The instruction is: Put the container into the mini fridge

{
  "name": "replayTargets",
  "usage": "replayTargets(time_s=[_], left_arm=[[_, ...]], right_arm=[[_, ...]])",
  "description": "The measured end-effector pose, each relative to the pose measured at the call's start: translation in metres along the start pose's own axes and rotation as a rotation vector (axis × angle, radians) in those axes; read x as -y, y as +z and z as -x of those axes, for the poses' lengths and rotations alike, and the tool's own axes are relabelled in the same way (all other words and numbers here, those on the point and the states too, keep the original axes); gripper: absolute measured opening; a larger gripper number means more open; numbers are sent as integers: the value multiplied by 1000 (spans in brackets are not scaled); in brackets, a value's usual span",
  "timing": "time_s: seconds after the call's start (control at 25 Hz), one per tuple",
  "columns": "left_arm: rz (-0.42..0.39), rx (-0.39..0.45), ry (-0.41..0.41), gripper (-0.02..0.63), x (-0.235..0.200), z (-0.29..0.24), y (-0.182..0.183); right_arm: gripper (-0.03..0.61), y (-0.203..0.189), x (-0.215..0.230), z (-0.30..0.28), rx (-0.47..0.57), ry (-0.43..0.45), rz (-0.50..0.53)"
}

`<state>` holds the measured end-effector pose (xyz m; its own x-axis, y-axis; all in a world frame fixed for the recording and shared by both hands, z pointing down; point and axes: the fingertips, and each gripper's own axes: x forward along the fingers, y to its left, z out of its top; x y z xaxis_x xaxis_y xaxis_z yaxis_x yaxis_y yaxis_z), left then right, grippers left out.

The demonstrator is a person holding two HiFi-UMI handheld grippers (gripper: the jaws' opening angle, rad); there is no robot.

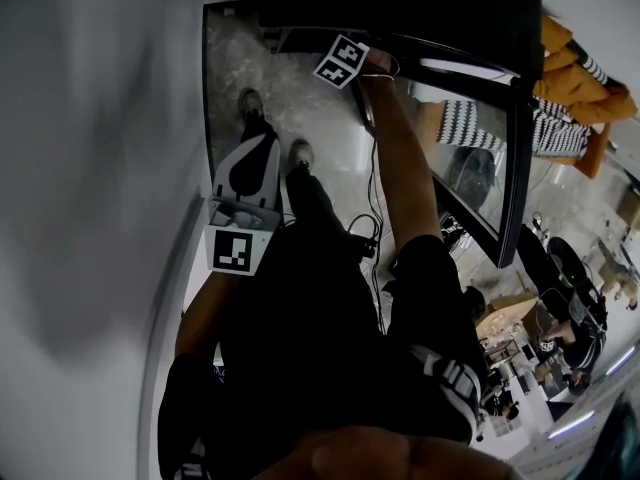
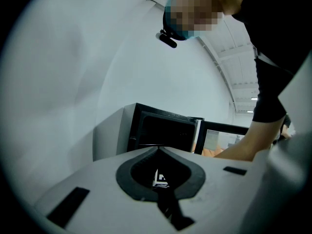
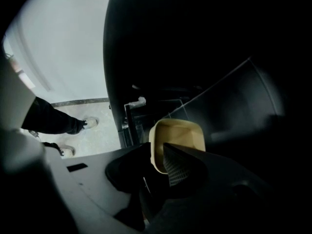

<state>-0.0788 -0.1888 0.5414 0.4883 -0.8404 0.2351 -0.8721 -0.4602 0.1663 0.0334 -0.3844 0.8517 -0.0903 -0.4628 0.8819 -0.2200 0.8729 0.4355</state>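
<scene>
Container (image 3: 181, 136) wall between right gripper (image 3: 162, 156) fingers (image 3: 176, 170) — inside mini fridge (image 3: 219, 82).

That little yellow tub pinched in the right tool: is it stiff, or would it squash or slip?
Probably fairly stiff: the container shows no bending, though the right tool pinches only one wall. Likely light, since it looks empty and that single-edge hold carries it. Its surface looks smooth, so it might slip or swing; the ribbed pad should help.
</scene>
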Motion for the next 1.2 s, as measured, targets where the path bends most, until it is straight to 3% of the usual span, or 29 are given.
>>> replayTargets(time_s=[0.16, 0.28, 0.6, 0.84, 0.96, 1.2], left_arm=[[-2, 9, 6, 5, 4, 5, 6], [-12, 11, 8, 5, 7, 7, 9], [1, 30, 29, 5, 22, 20, 23], [11, 48, 54, 5, 34, 38, 37], [22, 119, 87, 5, 38, 46, 57], [12, 154, 119, 5, 62, 66, 76]], right_arm=[[59, 6, 7, 19, 37, -42, -22], [20, 8, 10, 33, 69, -55, -58], [2, 7, 7, 82, 131, -67, -202], [2, 8, 3, 128, 223, -71, -359], [2, 2, 3, 154, 256, -90, -429], [0, -19, 6, 224, 371, -111, -689]])
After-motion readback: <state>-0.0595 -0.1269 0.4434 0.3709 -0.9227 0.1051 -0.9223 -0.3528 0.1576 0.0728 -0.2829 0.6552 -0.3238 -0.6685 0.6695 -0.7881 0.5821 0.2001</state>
